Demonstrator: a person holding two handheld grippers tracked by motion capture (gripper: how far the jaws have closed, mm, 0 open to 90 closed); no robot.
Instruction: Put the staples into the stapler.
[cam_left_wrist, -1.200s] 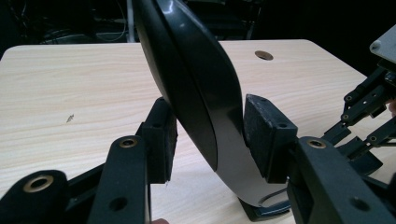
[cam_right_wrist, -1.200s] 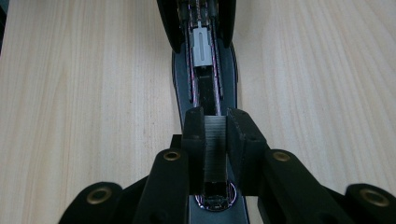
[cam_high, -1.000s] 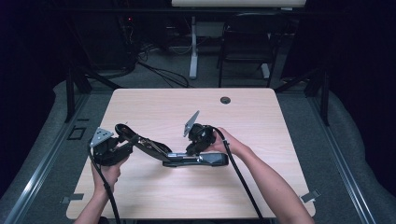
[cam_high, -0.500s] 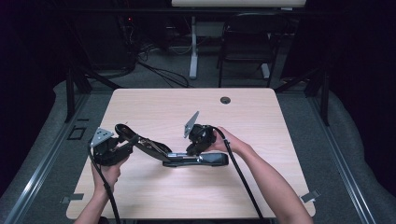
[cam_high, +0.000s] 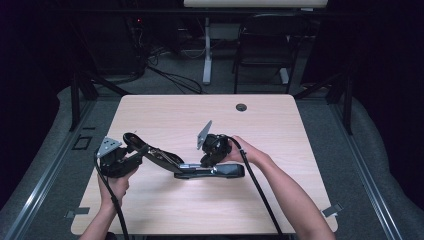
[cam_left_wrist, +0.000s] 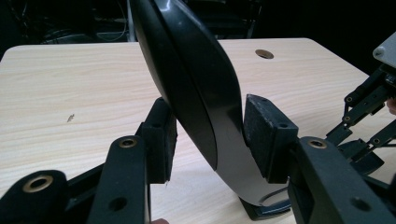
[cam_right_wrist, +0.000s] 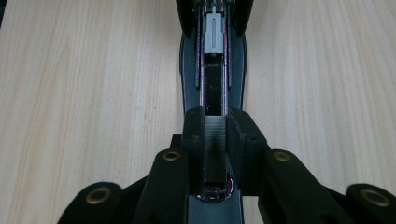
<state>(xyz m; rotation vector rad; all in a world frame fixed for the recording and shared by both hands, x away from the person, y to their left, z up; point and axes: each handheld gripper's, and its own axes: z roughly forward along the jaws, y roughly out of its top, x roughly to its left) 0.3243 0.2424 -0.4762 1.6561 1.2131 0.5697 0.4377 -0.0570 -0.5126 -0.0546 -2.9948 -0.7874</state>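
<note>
A black stapler (cam_high: 215, 171) lies open at the middle of the wooden table (cam_high: 280, 130). Its glossy curved top arm (cam_high: 155, 154) is swung up and to the left. My left gripper (cam_high: 136, 151) is shut on that arm, and both pads press its sides (cam_left_wrist: 196, 84) in the left gripper view. My right gripper (cam_high: 210, 161) points down onto the stapler's body. It is shut on a grey strip of staples (cam_right_wrist: 215, 144) that stands in the open magazine channel (cam_right_wrist: 214, 88). The pale pusher (cam_right_wrist: 213, 35) sits at the channel's far end.
A round cable hole (cam_high: 241, 107) sits near the table's far edge. Beyond the table stand a dark chair (cam_high: 265, 50) and a white desk leg (cam_high: 206, 55) with cables on the floor. A cable trails from each gripper toward the near edge.
</note>
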